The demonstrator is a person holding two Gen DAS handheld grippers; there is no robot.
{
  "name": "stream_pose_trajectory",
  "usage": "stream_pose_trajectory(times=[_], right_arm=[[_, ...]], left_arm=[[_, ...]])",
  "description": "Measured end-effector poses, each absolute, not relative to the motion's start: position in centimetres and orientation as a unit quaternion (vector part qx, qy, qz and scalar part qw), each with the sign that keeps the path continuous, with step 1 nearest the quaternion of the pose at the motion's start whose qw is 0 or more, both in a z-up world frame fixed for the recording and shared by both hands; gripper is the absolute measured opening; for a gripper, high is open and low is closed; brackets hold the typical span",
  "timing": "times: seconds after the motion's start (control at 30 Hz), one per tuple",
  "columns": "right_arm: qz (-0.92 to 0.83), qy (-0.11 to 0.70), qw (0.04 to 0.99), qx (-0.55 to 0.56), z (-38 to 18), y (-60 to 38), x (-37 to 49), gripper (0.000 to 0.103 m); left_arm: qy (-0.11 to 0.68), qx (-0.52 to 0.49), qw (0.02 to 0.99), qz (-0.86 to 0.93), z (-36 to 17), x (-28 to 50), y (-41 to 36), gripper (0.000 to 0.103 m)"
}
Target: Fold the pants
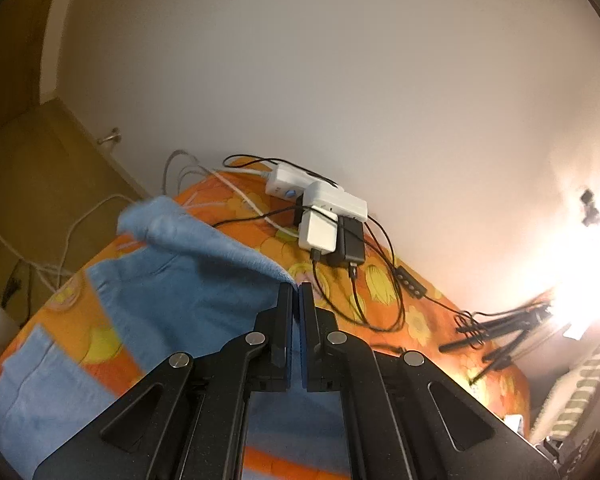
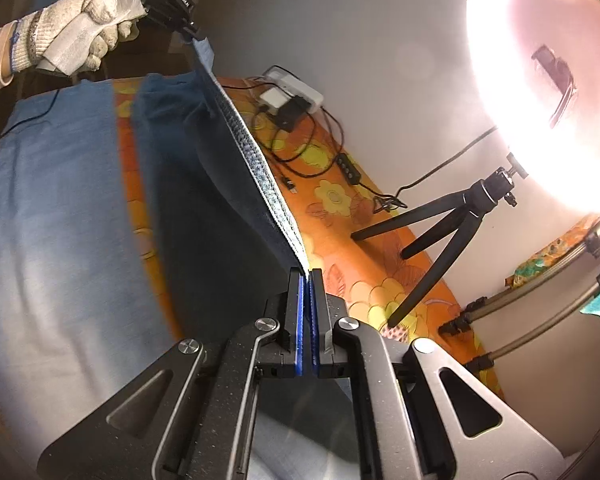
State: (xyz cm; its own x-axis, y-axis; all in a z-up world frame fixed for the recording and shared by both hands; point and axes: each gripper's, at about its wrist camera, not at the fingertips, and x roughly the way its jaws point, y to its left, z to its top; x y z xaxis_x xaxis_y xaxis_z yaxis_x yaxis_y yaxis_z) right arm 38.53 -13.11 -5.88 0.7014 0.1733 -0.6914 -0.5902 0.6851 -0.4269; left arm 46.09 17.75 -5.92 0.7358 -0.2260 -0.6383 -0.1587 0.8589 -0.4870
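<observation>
A pair of blue pants is lifted by one edge above a table draped in an orange flowered cloth. The right gripper has its blue-padded jaws pressed together on the near end of that edge, and the left gripper, held in a hand in a white knit glove, pinches the far end, so the hem runs taut between the two tools. The rest of the garment hangs down and spreads over the cloth on the side away from the wall.

From the left tool's own camera, the left gripper shows its jaws nearly touching with a fold of blue fabric caught at the tips. Beyond it on the cloth, close to the wall, lie a white power strip with chargers plugged in and a tangle of black cables.

Further along the cloth from the power strip stands a black tripod carrying a glaring ring light.
</observation>
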Motion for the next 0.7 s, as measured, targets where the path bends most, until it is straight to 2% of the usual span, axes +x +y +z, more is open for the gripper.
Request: stream_pose_trajectory(times=[0.7], right_arm=[[0.282,0.332,0.828,-0.354,-4.0,-10.4,23.2,0.003]], left_arm=[[0.345,-0.290,0.893,-0.013,-8.5,27.8,20.8,0.001]])
